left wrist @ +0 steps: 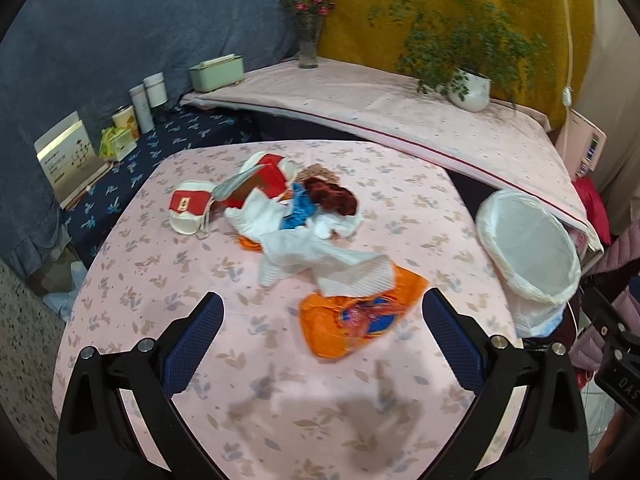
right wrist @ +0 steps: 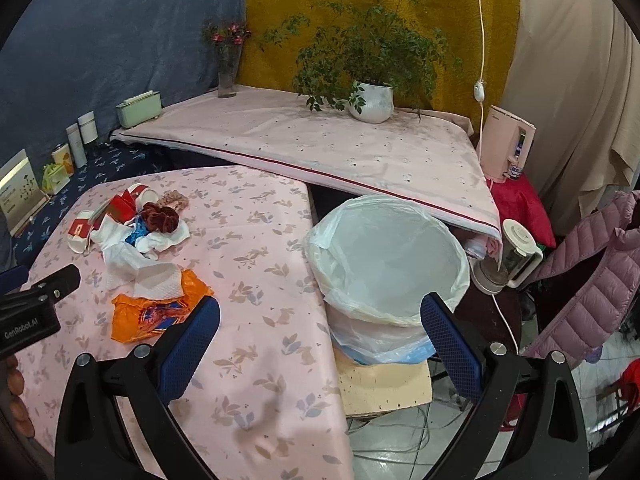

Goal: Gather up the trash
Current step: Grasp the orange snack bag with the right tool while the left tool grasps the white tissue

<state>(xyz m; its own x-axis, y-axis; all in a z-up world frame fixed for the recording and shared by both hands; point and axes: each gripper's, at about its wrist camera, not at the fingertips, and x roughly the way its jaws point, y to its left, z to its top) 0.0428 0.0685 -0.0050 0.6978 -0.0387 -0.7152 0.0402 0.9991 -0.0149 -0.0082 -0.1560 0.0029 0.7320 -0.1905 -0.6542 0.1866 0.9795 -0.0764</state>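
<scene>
The trash pile (left wrist: 296,216) lies mid-desk, its lower scraps hidden under white tissue. Left gripper (left wrist: 322,320) and right gripper (right wrist: 320,320) hover released, empty. The lined bin (right wrist: 386,264) stands beside the floral-clothed desk (left wrist: 400,200).

orange wrapper (left wrist: 362,322), pink floral tablecloth (left wrist: 160,280), white bin liner (right wrist: 384,256)

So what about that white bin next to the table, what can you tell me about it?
The round white waste bin is lined with a thin translucent plastic bag folded over its rim and hanging loosely down the outside. It looks empty inside. It stands upright on a pale board or box, just past the right edge of the pink floral-clothed table. Neither hand-held gripper touches it.
</scene>
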